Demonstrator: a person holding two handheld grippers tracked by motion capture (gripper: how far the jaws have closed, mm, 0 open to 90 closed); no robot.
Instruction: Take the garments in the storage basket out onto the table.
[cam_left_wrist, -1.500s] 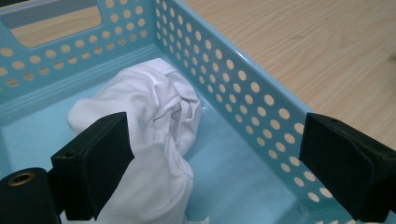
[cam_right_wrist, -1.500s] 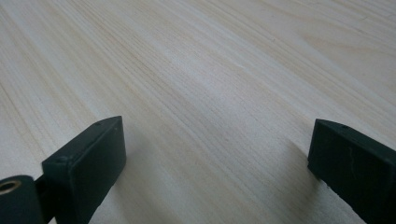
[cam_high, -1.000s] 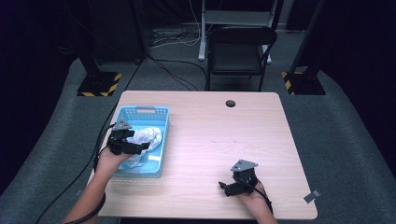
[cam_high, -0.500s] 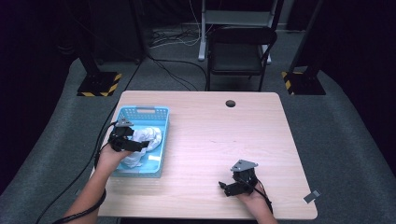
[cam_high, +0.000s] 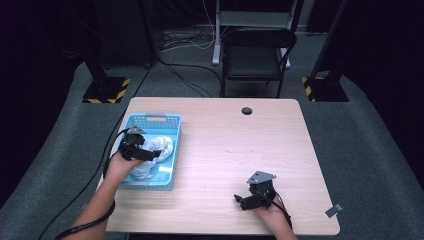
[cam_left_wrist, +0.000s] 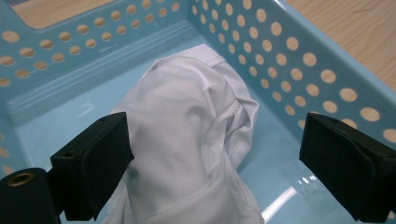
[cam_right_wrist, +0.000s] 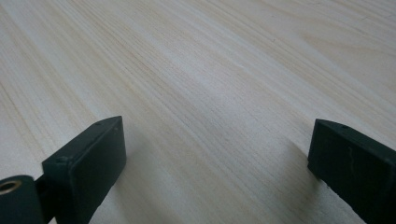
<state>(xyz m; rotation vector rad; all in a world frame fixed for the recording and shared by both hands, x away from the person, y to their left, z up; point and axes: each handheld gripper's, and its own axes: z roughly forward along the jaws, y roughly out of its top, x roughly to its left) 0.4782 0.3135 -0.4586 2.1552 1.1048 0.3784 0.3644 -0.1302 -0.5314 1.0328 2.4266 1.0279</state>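
Between the wide-apart jaws of the left gripper (cam_left_wrist: 215, 163) sits the crumpled white cloth (cam_left_wrist: 187, 140), down inside the blue perforated basket (cam_left_wrist: 289, 56); the left-hand jaw touches the fabric, the other stands clear beside the basket wall. Over on the bare wooden table (cam_right_wrist: 210, 93), the right gripper (cam_right_wrist: 217, 158) hovers low, jaws spread, gripping nothing.

Black fingers (cam_left_wrist: 93, 168), grey three-cornered plates (cam_high: 261, 176)

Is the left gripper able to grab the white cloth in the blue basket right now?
Probably yes. The left gripper hangs open inside the blue basket, its jaws on either side of the white cloth, with nothing between them.
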